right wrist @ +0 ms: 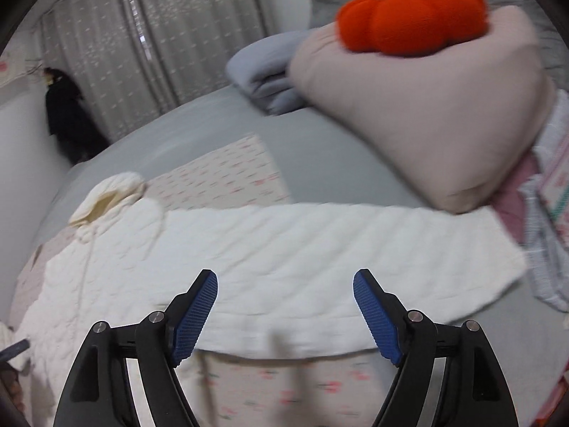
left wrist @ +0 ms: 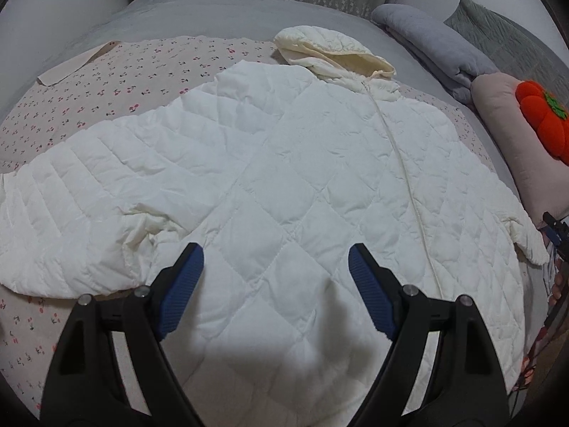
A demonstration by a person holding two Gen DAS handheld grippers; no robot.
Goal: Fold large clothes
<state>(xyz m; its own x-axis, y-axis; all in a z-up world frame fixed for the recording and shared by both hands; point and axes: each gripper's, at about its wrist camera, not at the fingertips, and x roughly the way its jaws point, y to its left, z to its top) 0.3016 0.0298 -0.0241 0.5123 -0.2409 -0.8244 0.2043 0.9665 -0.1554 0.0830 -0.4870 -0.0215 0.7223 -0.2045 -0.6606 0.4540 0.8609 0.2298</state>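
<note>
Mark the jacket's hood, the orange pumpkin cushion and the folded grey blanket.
hood [left wrist: 330,49], left wrist view, on its cream lining.
pumpkin cushion [right wrist: 412,17], right wrist view, on its middle lobe.
grey blanket [left wrist: 426,35], left wrist view, on its top fold.

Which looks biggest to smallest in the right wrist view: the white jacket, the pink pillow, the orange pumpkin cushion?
1. white jacket
2. pink pillow
3. orange pumpkin cushion
The jacket lies nearest the camera, which inflates its apparent size.

White quilted jacket [left wrist: 284,163] w/ cream-lined hood (diamond stitch), cherry-print sheet [left wrist: 117,85], orange pumpkin cushion [right wrist: 412,14], grey bedspread [right wrist: 320,156].
</note>
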